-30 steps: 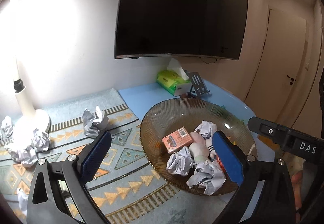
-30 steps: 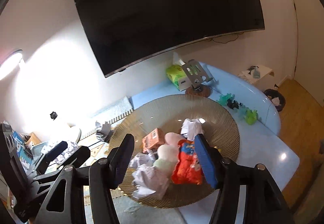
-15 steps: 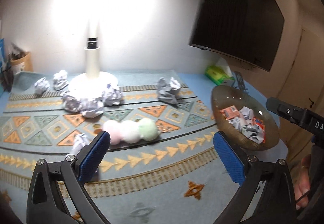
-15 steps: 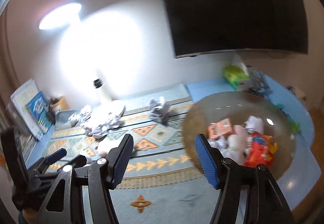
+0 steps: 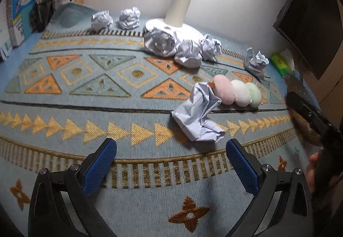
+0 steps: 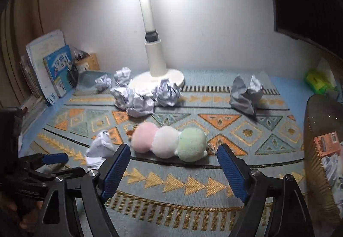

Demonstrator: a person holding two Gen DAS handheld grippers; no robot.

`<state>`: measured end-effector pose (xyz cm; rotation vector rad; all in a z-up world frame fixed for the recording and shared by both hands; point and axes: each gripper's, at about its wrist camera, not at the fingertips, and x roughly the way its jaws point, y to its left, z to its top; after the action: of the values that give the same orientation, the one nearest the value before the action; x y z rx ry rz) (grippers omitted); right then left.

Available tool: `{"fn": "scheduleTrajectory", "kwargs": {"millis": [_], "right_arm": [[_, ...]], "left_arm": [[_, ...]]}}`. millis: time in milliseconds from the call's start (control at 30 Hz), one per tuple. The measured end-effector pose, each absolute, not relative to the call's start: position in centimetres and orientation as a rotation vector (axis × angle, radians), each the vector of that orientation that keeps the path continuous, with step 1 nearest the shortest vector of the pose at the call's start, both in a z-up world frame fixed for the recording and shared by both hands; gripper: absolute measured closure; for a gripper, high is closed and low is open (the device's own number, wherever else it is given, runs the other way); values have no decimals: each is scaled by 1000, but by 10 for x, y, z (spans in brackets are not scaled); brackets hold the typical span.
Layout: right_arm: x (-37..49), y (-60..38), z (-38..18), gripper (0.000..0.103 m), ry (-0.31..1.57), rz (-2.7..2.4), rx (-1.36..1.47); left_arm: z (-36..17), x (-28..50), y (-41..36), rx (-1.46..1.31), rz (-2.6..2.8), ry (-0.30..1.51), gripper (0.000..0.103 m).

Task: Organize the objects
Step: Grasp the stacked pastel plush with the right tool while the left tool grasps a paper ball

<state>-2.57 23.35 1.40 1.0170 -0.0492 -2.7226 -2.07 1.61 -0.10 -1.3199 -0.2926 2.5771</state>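
A crumpled sheet of lined paper (image 5: 198, 112) lies on the patterned mat just ahead of my open, empty left gripper (image 5: 170, 156); it also shows in the right wrist view (image 6: 99, 148). A plush toy of pink, white and green balls (image 6: 169, 142) lies beside it, just ahead of my open, empty right gripper (image 6: 173, 160); the left wrist view shows the toy (image 5: 236, 92) too. Several more paper balls (image 5: 185, 49) lie around the lamp base. The brown bowl (image 6: 315, 151) at the right holds an orange box (image 6: 327, 143) and paper.
A white lamp (image 6: 157, 69) stands at the back of the mat. Books (image 6: 56, 71) and a pen holder (image 5: 42, 12) stand at the far left. A green tissue box (image 6: 317, 80) sits at the back right. A dark screen (image 5: 313, 16) hangs on the right wall.
Both grippers have swung left from over the bowl and come down low over the mat, close to the crumpled paper and the plush toy. Both stay open.
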Motion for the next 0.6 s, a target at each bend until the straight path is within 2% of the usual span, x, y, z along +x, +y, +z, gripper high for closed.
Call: {"fn": "scheduleTrajectory", "kwargs": {"millis": [100, 233, 433, 467, 500, 600], "right_arm": [[-42, 237, -2, 21, -65, -2698, 1130], [-51, 244, -10, 21, -126, -2642, 1196], [-68, 254, -14, 21, -200, -2655, 1281], [-73, 255, -12, 21, -204, -2654, 1274], [-78, 254, -12, 21, -203, -2648, 1273], [-89, 250, -14, 21, -217, -2606, 1289]], "left_arm": [[-4, -30, 26, -1321, 2558, -248, 1], [-5, -45, 52, -1312, 2555, -85, 1], [-6, -59, 65, -1312, 2530, -57, 2], [-7, -60, 66, -1315, 2527, -58, 8], [-6, -60, 65, -1301, 2538, -49, 21], [-5, -60, 59, -1278, 2549, -62, 36]]}}
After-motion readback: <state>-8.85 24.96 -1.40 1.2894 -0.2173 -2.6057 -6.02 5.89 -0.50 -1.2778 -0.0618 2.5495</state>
